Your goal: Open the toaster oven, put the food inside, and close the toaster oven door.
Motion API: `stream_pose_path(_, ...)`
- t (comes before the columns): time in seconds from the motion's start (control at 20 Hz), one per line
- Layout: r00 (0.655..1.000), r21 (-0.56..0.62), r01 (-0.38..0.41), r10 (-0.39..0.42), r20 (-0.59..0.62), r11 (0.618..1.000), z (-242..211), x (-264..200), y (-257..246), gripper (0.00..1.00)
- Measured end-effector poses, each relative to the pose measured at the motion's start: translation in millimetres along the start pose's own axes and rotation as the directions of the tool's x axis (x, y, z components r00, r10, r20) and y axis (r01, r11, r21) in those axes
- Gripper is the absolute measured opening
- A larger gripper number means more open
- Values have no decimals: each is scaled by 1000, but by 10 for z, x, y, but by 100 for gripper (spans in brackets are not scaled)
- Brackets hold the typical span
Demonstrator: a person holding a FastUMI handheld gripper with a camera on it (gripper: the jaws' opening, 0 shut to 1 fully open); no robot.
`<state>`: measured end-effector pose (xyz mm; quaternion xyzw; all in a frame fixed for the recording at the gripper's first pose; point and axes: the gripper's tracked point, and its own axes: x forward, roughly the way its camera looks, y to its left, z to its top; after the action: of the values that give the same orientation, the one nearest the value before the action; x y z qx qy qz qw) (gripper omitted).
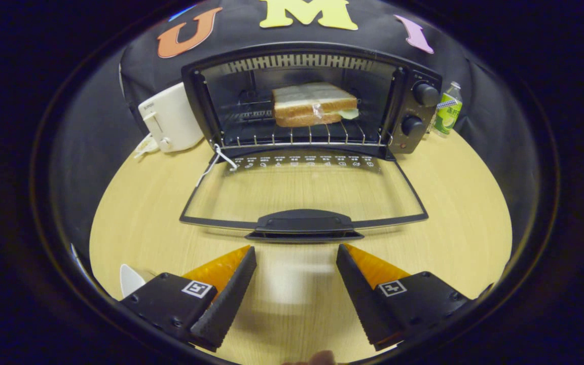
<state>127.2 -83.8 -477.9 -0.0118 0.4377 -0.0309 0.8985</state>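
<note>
Fingers (pixel 251 253) spread empty before wrapped sandwich (pixel 315 104) in open toaster oven (pixel 413 109).

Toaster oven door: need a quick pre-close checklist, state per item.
1. Sandwich fully on the rack, behind the door line: ok.
2. Toaster oven door folded flat on the table, nothing lying on its glass: ok.
3. Door handle just ahead of the fingers, unobstructed: ok.
4. Gripper open, holding nothing, fingers apart wide enough to straddle or lift the handle: ok.
5. White tag string at the door's hinge corner, may snag on closing: cannot tell.
6. White toaster and bottle beside the oven, out of the door's swing: ok.
</note>
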Motion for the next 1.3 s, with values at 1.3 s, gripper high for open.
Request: stream_pose_path(1.3, 797, 0, -8, 7, 604, 1000, 1895, -2833, 140, 100)
